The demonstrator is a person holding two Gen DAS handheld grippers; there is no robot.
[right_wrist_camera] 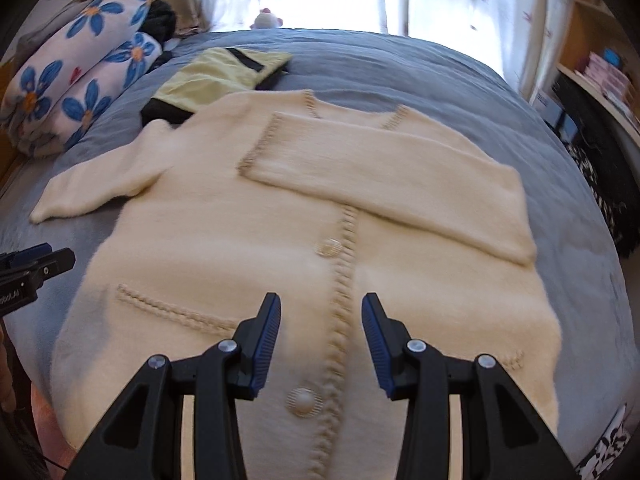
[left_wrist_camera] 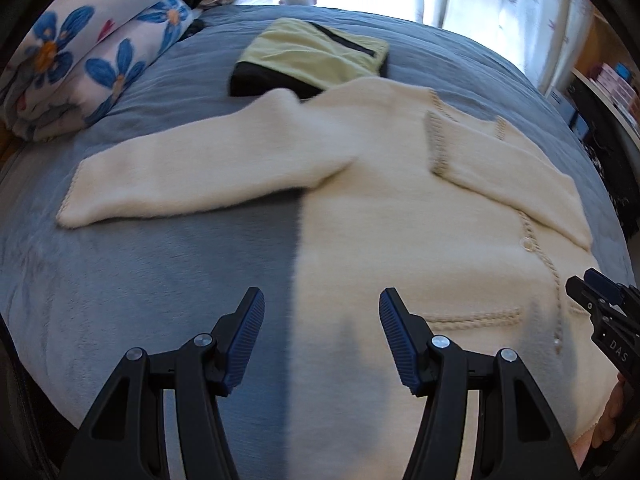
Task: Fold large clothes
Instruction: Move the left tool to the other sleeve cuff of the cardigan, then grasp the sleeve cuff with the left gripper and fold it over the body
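A cream knit cardigan [right_wrist_camera: 280, 208] lies flat, front up, on the blue bed cover [right_wrist_camera: 480, 92]. Its right sleeve [right_wrist_camera: 380, 176] is folded across the chest. Its left sleeve [left_wrist_camera: 192, 172] stretches out to the left on the cover. My left gripper [left_wrist_camera: 322, 332] is open and empty above the cardigan's [left_wrist_camera: 400, 220] left edge near the hem. My right gripper [right_wrist_camera: 321, 340] is open and empty above the button band near the hem. The right gripper's tip shows at the right edge of the left wrist view [left_wrist_camera: 600, 300], and the left gripper's tip shows at the left edge of the right wrist view [right_wrist_camera: 40, 266].
A folded yellow-green and black garment [left_wrist_camera: 312, 60] lies beyond the cardigan's collar. A rolled blanket with blue flowers [left_wrist_camera: 88, 52] lies at the far left. A small plush toy [right_wrist_camera: 266, 20] sits by the curtained window. Shelves [right_wrist_camera: 592, 80] stand at the right.
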